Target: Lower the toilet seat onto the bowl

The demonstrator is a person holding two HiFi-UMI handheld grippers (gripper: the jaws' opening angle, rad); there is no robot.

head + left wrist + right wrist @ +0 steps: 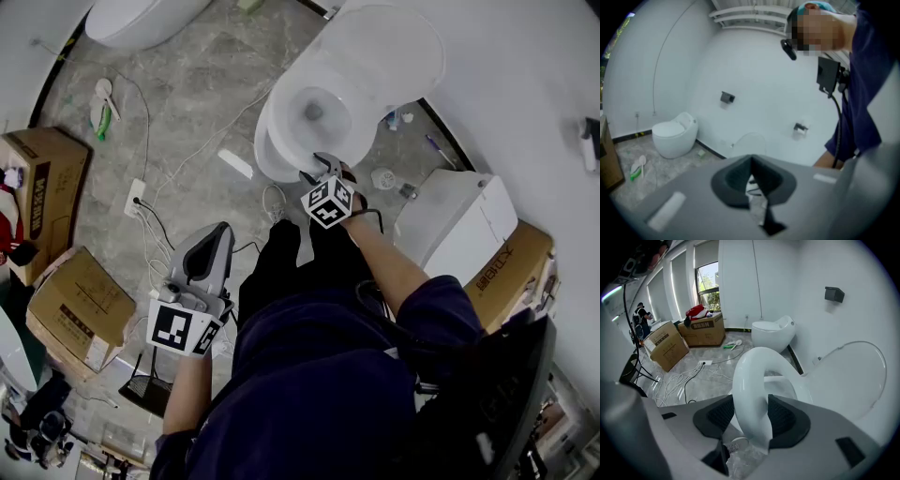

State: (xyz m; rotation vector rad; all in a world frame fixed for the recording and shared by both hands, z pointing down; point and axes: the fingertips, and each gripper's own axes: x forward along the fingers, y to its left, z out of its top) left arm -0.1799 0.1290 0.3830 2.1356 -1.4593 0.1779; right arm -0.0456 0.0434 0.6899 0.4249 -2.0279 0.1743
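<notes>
A white toilet bowl (pixel 314 111) stands against the wall, and its lid (pixel 394 52) leans back upright. My right gripper (pixel 326 171) is at the bowl's front and is shut on the front rim of the white toilet seat (pixel 752 390). The dark pads (pixel 785 416) press on the ring from both sides. In the right gripper view the seat tilts up above the bowl (pixel 792 387), with the lid (pixel 855 376) behind it. My left gripper (pixel 217 242) hangs low by the person's left leg, away from the toilet. Its jaws (pixel 751 164) meet at the tips with nothing between them.
A second toilet (pixel 141 19) stands at the far left wall. Cardboard boxes (pixel 42 192) (pixel 80 305) sit on the left. A power strip (pixel 134 197) and cables (pixel 155 230) cross the floor. A white unit (pixel 459 225) and another box (pixel 516 267) stand right of the bowl.
</notes>
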